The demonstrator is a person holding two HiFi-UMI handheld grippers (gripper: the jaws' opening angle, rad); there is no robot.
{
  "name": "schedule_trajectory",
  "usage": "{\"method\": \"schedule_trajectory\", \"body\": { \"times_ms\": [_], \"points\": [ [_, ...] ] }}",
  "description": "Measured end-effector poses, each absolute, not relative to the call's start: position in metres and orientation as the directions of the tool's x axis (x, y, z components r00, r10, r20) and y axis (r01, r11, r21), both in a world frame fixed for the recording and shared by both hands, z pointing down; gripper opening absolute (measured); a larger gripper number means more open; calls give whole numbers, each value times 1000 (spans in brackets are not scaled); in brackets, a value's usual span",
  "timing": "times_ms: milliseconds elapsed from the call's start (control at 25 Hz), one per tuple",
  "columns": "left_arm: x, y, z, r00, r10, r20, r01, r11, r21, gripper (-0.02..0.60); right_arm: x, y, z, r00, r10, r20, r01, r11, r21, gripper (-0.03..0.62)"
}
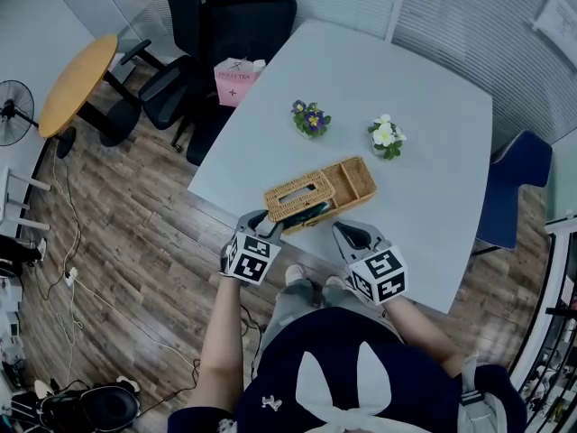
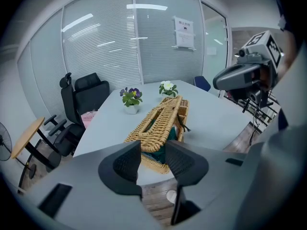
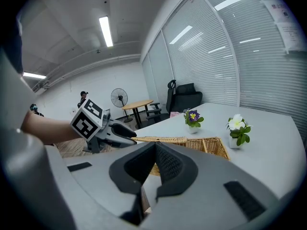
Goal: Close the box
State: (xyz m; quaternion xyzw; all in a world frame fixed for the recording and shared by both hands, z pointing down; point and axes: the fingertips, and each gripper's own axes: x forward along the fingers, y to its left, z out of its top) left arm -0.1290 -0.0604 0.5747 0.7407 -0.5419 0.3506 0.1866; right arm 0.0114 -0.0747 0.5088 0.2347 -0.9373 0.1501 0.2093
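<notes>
A woven wicker box lies near the front edge of the pale table. Its wicker lid sits over the box's left part, with its near end raised, and something dark green shows underneath. My left gripper is at the lid's near end. In the left gripper view its jaws stand open, with the lid's end just beyond the gap and the pads not pressing on it. My right gripper hovers before the box's near right corner, shut and holding nothing.
Two small flower pots stand behind the box, one purple, one white. Black office chairs and a pink bag are at the far left corner. A blue chair stands on the right. A round wooden table and a fan are farther left.
</notes>
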Motion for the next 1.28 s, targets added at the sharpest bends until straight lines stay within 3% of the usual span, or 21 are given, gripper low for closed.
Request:
{"method": "schedule_trajectory", "body": {
  "times_ms": [1280],
  "points": [
    [-122, -53, 602, 154, -594, 789, -891, -428, -148, 175, 10, -79, 514, -794, -374, 479, -506, 843, -182, 5]
  ]
}}
